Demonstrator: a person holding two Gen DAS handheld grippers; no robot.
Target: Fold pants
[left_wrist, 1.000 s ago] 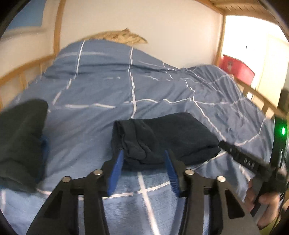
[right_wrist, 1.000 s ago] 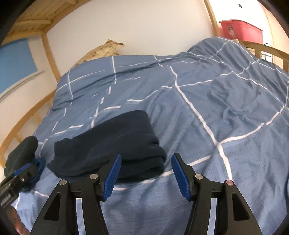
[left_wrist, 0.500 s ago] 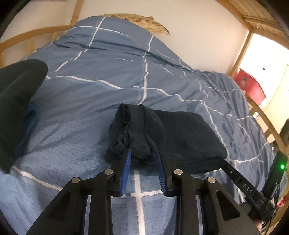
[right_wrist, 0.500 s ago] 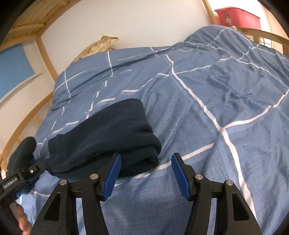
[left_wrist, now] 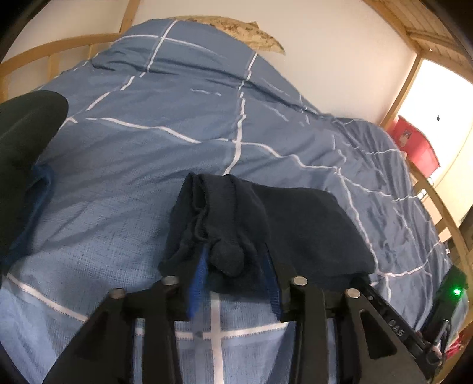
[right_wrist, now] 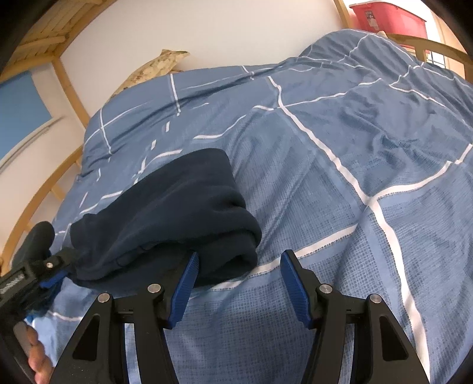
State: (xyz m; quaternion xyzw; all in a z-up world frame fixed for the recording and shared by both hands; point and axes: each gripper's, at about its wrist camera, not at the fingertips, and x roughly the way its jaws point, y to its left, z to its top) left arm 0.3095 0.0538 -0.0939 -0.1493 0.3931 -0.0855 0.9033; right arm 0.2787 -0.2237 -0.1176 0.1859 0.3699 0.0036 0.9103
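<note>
Left wrist view shows our left tongs (left_wrist: 233, 280) pinching the bunched end of the navy pants (left_wrist: 266, 224), a knot of waistband or cuff fabric caught between the blue pads (left_wrist: 196, 283). The pants lie as a compact, several-layer bundle on the blue checked duvet (left_wrist: 147, 177), close to the near edge of the bed. We judge the grip sits on that gathered end because it lets us lift all the layers at once rather than peeling off one.

In the right wrist view, our right tongs (right_wrist: 238, 283) are spread wide and hold nothing. The left pad touches or nearly touches the rounded folded edge of the pants (right_wrist: 165, 212); the right pad stands over bare duvet (right_wrist: 354, 147). That spacing looks set to take the fold's corner once they close.

The folding seems nearly done: the bundle is thick and short. The next move probably calls for one last fold or a tidy-up, with both ends raised evenly so the layers do not slide apart.

Off to the left lies another dark garment (left_wrist: 26, 141); a red storage bin (right_wrist: 390, 17) stands beyond the bed's wooden rail (left_wrist: 440, 212).
</note>
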